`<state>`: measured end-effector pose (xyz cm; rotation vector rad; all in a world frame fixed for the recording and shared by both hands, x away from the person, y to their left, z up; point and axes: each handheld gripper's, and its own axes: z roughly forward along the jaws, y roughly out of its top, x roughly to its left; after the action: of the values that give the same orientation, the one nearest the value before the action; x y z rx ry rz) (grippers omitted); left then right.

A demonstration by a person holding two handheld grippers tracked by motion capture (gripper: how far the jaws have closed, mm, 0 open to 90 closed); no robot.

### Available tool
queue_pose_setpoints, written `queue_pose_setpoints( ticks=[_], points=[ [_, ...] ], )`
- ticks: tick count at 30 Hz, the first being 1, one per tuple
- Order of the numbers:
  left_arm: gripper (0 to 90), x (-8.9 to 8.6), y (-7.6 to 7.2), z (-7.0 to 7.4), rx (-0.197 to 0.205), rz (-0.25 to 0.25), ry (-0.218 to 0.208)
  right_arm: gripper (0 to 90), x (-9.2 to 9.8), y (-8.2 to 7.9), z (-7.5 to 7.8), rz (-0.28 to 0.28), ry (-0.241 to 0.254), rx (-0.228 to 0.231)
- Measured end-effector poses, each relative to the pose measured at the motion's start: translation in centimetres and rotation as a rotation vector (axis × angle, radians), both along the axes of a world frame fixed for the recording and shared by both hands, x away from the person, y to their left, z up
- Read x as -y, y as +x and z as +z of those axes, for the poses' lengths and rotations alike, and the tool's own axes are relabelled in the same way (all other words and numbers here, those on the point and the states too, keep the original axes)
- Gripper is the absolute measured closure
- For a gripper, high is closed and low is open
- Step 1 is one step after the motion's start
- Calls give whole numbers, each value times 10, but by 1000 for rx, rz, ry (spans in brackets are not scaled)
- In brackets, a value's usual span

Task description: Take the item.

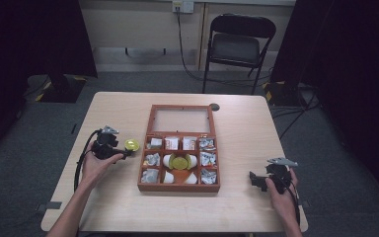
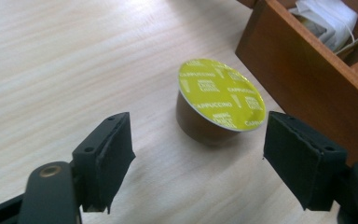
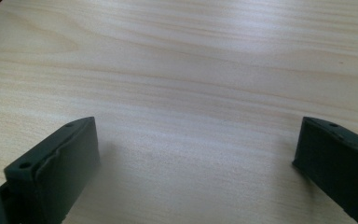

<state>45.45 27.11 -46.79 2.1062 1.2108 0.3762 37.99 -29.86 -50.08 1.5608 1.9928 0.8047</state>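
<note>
Both grippers' jaws spread wide, holding nothing; left gripper [image 2: 198, 154] faces a yellow-lidded capsule [image 2: 220, 102] beside the wooden box [image 2: 303, 79]; right gripper [image 3: 196, 163] over bare tabletop [image 3: 191, 70] near its right edge

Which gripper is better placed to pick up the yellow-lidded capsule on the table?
Left. The left gripper is open, with the capsule just ahead between its jaws. The right gripper sits across the wooden box, facing bare table.
</note>
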Motion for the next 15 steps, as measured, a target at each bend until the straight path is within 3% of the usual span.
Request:
queue_pose_setpoints(
  ticks=[9, 13, 15],
  points=[
    [171, 0, -6, 11, 38, 6, -44, 0, 0, 0, 0, 0, 0, 0],
    [187, 1, -11, 15, 33, -16, -13, 0, 0, 0, 0, 0, 0, 0],
    [190, 1, -15, 17, 39, -19, -23, 0, 0, 0, 0, 0, 0, 0]
  ],
)
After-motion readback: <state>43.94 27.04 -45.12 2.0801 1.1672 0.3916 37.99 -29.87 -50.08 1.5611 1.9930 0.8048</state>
